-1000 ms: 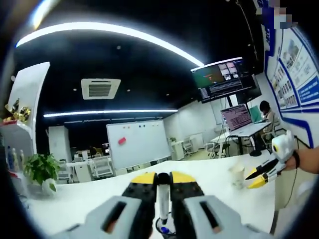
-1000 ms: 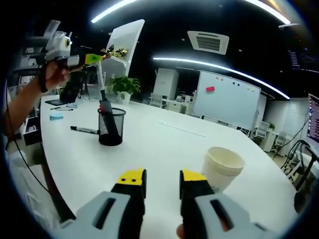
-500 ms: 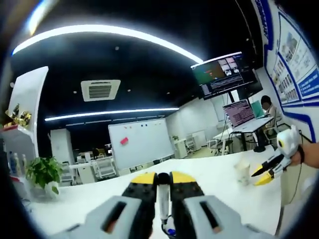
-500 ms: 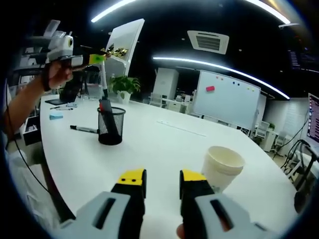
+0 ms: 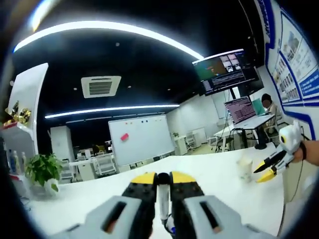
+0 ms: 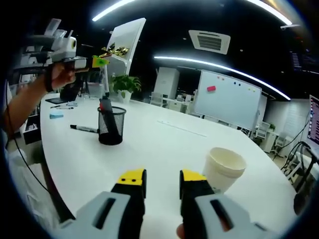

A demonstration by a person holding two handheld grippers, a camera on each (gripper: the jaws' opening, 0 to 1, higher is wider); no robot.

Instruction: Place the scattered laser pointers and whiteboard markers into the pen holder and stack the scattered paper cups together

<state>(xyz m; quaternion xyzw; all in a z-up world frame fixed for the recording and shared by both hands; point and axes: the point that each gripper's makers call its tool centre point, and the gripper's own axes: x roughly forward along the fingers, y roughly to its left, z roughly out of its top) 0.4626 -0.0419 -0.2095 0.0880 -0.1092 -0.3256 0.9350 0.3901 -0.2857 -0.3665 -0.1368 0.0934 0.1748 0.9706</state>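
My left gripper (image 5: 163,180) is shut on a white marker (image 5: 163,199) that stands upright between its yellow-tipped jaws. In the right gripper view, the left gripper (image 6: 98,61) holds that marker (image 6: 105,82) just above a black mesh pen holder (image 6: 110,127), which has dark pens in it. My right gripper (image 6: 162,183) hovers low over the white table (image 6: 159,144), open with nothing between its jaws. A white paper cup (image 6: 223,168) stands just right of it. The left gripper view shows the right gripper (image 5: 270,168) beside the cup (image 5: 244,169).
A black marker (image 6: 83,129) lies on the table left of the holder. A small blue item (image 6: 56,115) and more pens (image 6: 62,106) lie farther left. A potted plant (image 6: 123,85) stands at the table's far edge, with a whiteboard (image 6: 224,102) behind.
In the right gripper view, the left gripper with the marker has drifted slightly right above the holder. The left gripper view has tilted a little. My right gripper has stayed put.
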